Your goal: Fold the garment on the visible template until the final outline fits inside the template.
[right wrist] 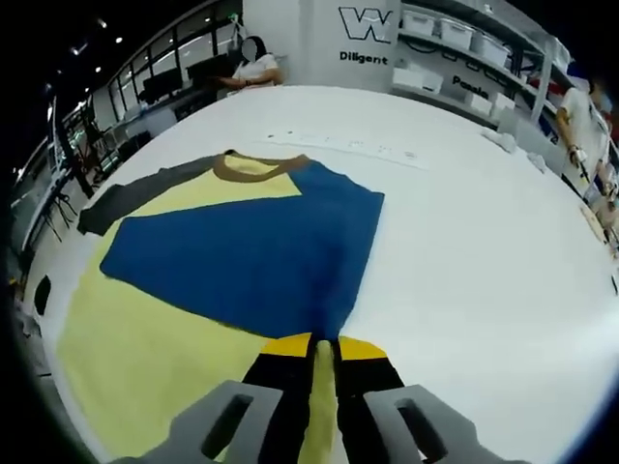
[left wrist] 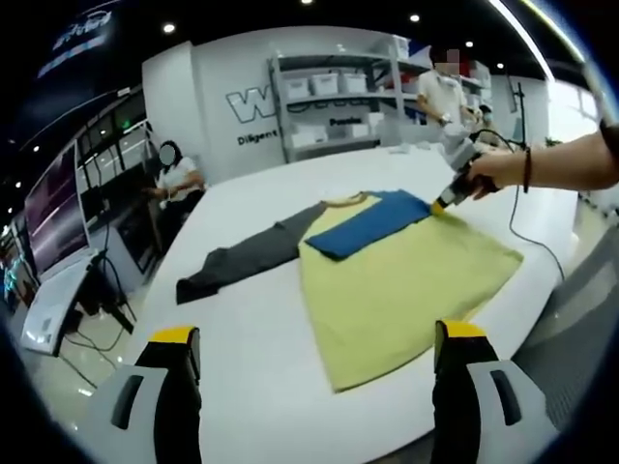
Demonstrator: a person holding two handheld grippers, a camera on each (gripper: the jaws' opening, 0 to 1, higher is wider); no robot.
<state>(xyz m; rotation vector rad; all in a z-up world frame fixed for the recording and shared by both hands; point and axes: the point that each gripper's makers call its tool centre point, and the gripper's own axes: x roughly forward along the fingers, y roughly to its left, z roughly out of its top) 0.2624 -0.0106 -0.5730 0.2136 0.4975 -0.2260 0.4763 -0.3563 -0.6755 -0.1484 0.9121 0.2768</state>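
A yellow shirt (left wrist: 397, 290) lies flat on the white table (left wrist: 251, 387). Its grey sleeve (left wrist: 242, 261) stretches out to the left. The blue sleeve (left wrist: 372, 222) is folded across the chest. My left gripper (left wrist: 317, 333) stands open above the near table edge, just short of the shirt's hem, with nothing between its jaws. A hand holds my right gripper (left wrist: 447, 201) at the blue sleeve's far end. In the right gripper view the right gripper (right wrist: 324, 343) is shut on the tip of the blue sleeve (right wrist: 251, 251), over the yellow body (right wrist: 145, 358). The brown collar (right wrist: 256, 166) and grey sleeve (right wrist: 135, 198) lie beyond.
Shelves with white boxes (left wrist: 334, 97) stand behind the table, with a person (left wrist: 445, 92) beside them. Another person (left wrist: 174, 179) sits at a desk on the left. A black cable (left wrist: 527, 232) trails over the table's right side. Faint marks (right wrist: 338, 145) cross the table past the collar.
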